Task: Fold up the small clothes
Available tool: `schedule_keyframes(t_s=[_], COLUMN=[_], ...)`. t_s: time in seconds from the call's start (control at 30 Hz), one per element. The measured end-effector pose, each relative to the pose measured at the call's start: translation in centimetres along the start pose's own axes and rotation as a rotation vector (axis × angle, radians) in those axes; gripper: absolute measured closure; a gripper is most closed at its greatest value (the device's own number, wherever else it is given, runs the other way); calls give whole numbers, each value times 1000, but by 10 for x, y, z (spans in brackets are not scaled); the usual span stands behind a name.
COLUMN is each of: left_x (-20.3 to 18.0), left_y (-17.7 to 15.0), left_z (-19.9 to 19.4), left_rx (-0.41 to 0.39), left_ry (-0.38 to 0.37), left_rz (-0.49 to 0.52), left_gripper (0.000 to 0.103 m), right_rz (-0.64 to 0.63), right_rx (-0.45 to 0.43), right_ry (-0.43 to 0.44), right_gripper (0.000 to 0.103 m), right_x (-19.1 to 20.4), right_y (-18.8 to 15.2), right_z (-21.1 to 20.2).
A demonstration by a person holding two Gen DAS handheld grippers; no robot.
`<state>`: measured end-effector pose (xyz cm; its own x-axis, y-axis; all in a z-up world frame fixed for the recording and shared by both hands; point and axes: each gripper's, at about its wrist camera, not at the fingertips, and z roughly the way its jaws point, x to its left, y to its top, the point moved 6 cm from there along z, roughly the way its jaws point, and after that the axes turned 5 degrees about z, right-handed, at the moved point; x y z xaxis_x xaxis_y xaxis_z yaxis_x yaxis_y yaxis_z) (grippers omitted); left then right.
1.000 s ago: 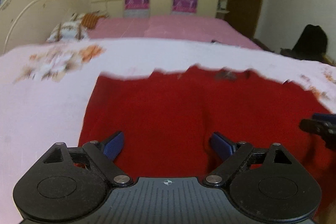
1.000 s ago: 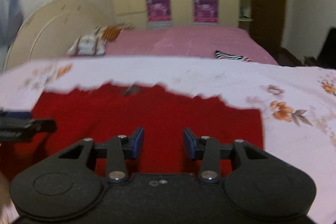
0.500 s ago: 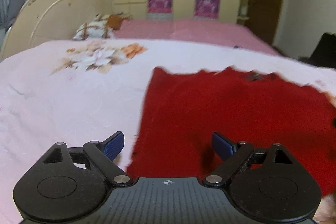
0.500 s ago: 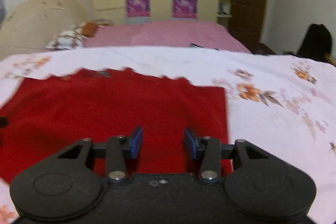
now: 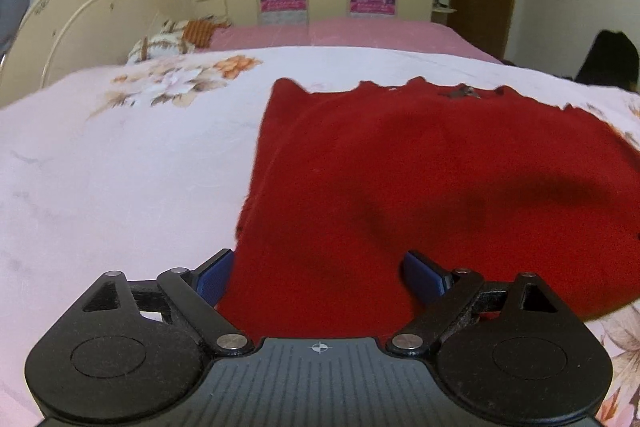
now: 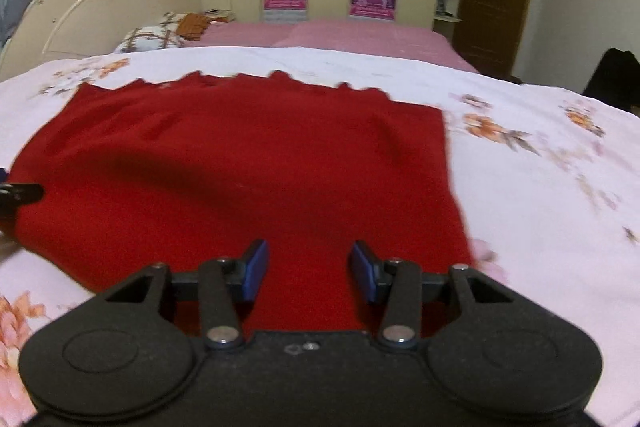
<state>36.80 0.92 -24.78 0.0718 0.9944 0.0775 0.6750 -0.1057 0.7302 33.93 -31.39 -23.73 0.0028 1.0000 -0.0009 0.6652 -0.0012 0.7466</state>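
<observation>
One red garment (image 5: 420, 167), flat, scalloped edge far

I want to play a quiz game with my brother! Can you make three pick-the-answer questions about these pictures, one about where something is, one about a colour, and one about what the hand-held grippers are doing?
1. Where does the cloth lie?
A. on the bedsheet
B. on the floor
C. on a chair

2. What colour is the cloth?
A. blue
B. red
C. green

3. How are the left hand-held gripper and the right hand-held gripper?
A. both shut on the cloth
B. one open, one shut
C. both open, holding nothing

Answers:
1. A, the cloth is spread flat on the flowered bedsheet.
2. B, it is plain red all over.
3. C, each gripper's blue pads stand apart with a gap and no cloth pinched between them.
</observation>
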Motion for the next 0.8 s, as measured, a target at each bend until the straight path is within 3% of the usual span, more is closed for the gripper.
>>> schedule_keyframes(t_s=[0.17,0.27,0.5,0.67,0.8], left_x=[0,-8,-13,-18,-18], left_y=[6,19,52,68,67], left_z=[-16,-18,20,26,51], left_rx=[-15,-45,-40,-79,-33], left_ry=[-27,-45,-17,-29,3], left_rz=[-24,-17,-17,-18,0], left_gripper=[13,13,13,13,13], right_rz=[24,79,93,118,104], right_rx=[17,-38,-46,-53,-51], right_ry=[-9,32,61,63,48], right_gripper=[58,57,57,57,57], right_x=[-2,2,9,4,-1], right_y=[3,19,46,58,63], right_z=[-6,-16,5,23,37])
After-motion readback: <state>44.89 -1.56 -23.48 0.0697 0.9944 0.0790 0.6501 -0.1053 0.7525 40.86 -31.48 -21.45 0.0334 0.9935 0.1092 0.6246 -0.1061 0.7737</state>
